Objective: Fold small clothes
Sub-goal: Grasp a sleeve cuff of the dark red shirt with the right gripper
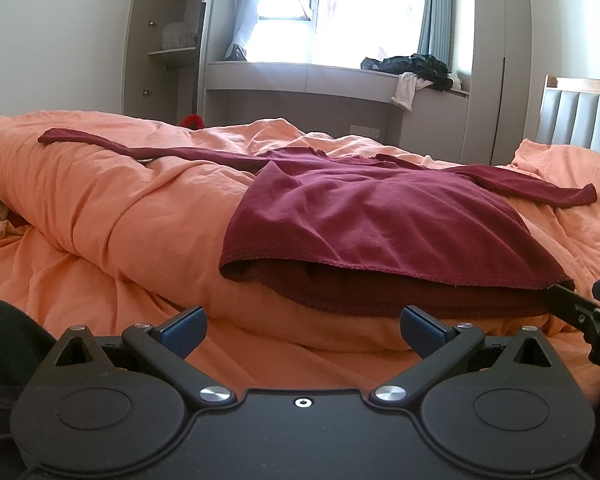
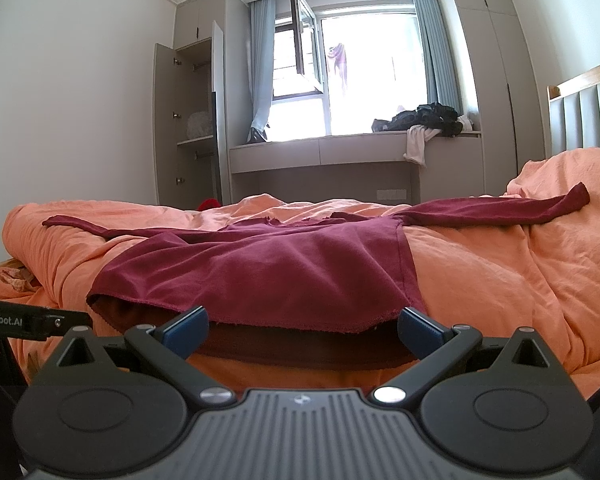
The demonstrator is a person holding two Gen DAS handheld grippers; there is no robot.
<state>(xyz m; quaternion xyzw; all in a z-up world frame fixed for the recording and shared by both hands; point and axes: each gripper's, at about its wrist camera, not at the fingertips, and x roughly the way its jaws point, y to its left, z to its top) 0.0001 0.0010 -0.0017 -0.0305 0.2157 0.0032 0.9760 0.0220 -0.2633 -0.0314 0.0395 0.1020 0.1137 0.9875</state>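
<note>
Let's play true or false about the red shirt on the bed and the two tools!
1. The dark red shirt lies spread on the orange quilt. True.
2. The left tool is squeezing the shirt's hem. False: it is open and holds nothing.
3. The right tool is open, close to the hem. True.
4. Both sleeves are folded in over the body. False: they stretch out to each side.
5. A pile of dark clothes sits on the window seat. True.
</note>
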